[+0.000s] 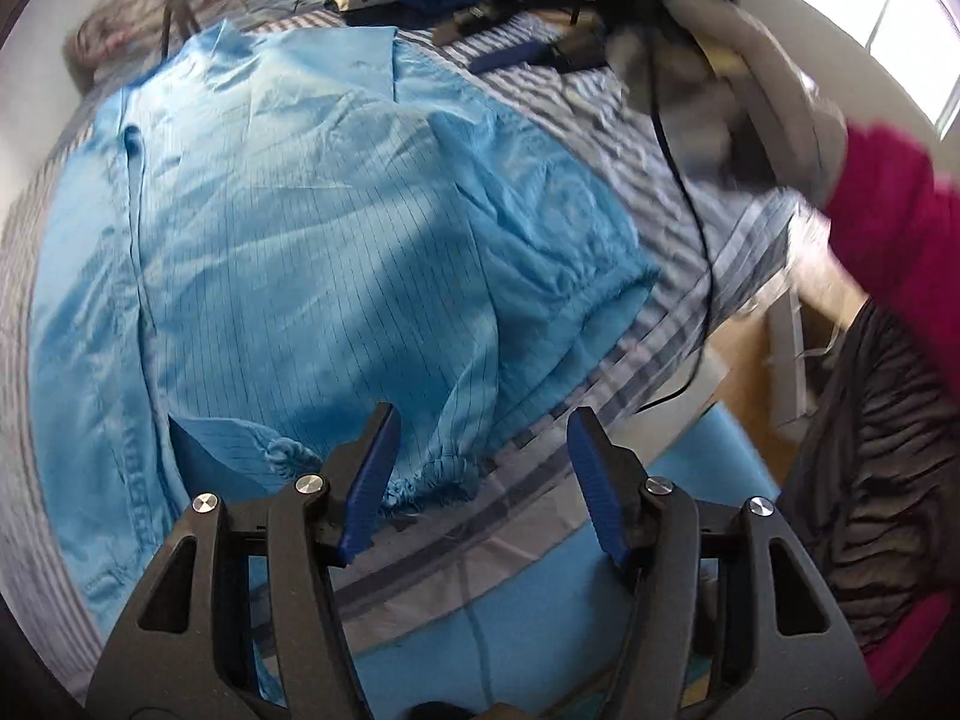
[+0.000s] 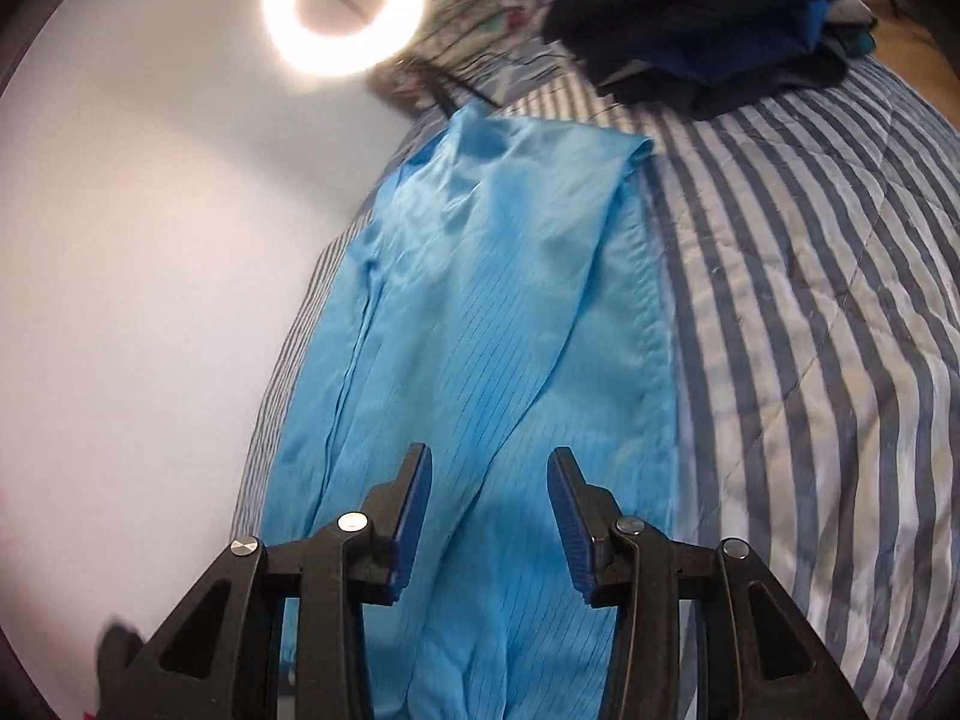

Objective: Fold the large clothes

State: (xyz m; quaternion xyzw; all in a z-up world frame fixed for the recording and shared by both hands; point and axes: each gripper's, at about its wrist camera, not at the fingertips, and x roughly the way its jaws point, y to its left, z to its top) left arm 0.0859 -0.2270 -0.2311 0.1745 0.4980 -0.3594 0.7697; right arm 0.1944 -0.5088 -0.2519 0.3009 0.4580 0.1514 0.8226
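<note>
A large light-blue garment (image 1: pixel 300 210) with fine dark pinstripes lies spread on a striped bedspread (image 1: pixel 600 114). One gathered cuff (image 1: pixel 606 282) reaches toward the bed's edge. Another cuff (image 1: pixel 432 480) lies just past my left gripper (image 1: pixel 485 420), which hovers open over the bed's edge with nothing between its blue pads. In the right wrist view the same garment (image 2: pixel 480 300) runs as a long folded strip away from me. My right gripper (image 2: pixel 491 459) is open above it, its pads apart from the cloth.
A pile of dark folded clothes (image 2: pixel 708 18) sits at the far end of the bed. A ring light (image 2: pixel 345 6) glares against a white wall. A black cable (image 1: pixel 690 210) trails over the bedspread (image 2: pixel 810 300). A person's pink sleeve (image 1: pixel 888 192) is at the right.
</note>
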